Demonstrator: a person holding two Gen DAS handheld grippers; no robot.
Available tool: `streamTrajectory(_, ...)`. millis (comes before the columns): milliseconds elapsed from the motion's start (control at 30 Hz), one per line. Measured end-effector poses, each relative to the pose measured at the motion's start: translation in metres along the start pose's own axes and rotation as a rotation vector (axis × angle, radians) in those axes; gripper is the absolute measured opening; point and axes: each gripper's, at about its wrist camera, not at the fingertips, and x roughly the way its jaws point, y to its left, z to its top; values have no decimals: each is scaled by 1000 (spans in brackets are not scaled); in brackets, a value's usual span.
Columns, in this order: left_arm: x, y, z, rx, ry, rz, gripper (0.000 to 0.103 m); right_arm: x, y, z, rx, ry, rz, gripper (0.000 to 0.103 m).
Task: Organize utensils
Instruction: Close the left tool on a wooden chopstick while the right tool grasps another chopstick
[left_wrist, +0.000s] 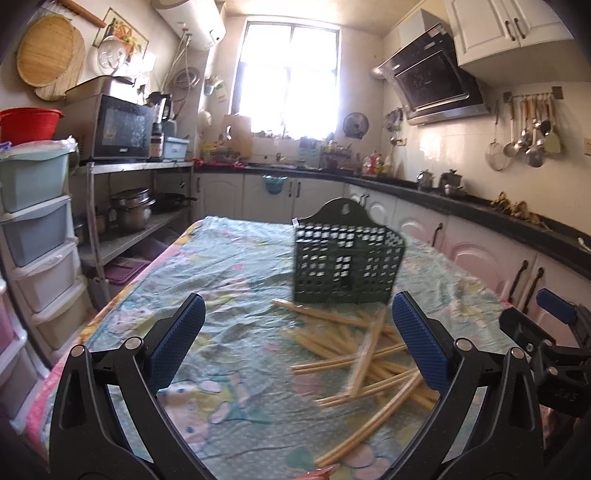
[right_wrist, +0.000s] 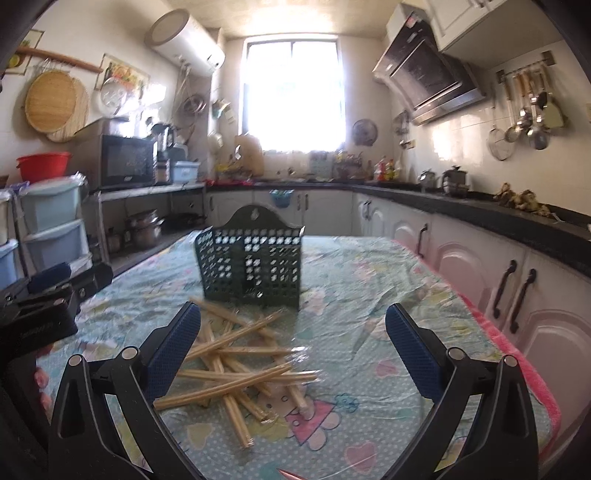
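Observation:
A pile of several wooden chopsticks (left_wrist: 364, 354) lies loose on the table, also in the right wrist view (right_wrist: 240, 363). Behind it stands a dark green perforated utensil holder (left_wrist: 347, 264), upright and empty as far as I can see, also in the right wrist view (right_wrist: 251, 269). My left gripper (left_wrist: 299, 347) is open and empty, above the table to the left of the pile. My right gripper (right_wrist: 293, 354) is open and empty, above the table to the right of the pile. Each gripper shows at the edge of the other's view.
The table (right_wrist: 369, 295) has a pastel cartoon cloth under clear plastic. A shelf rack with pots (left_wrist: 133, 210) and plastic drawers (left_wrist: 37, 221) stand at the left. Cabinets and a black counter (right_wrist: 498, 221) run along the right.

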Motion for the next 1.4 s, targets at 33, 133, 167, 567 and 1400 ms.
streamTrajectory(33,2,5,-1,-6,12,9,94,4,2,0,-8,19,16,97)
streamTrajectory(133,8,20,-1,-25,41,35,94,14,8,0,-19,67,57,97)
streamTrajectory(167,10,25,-2,-31,52,47,94,17,9,0,-22,82,68,97)
streamTrajectory(567,41,40,-8,-96,264,-114,94,76,-7,10,-47,254,113,97)
streamTrajectory(1400,132,45,-49,-500,628,-455,63,147,-56,-17,174,573,362,44)
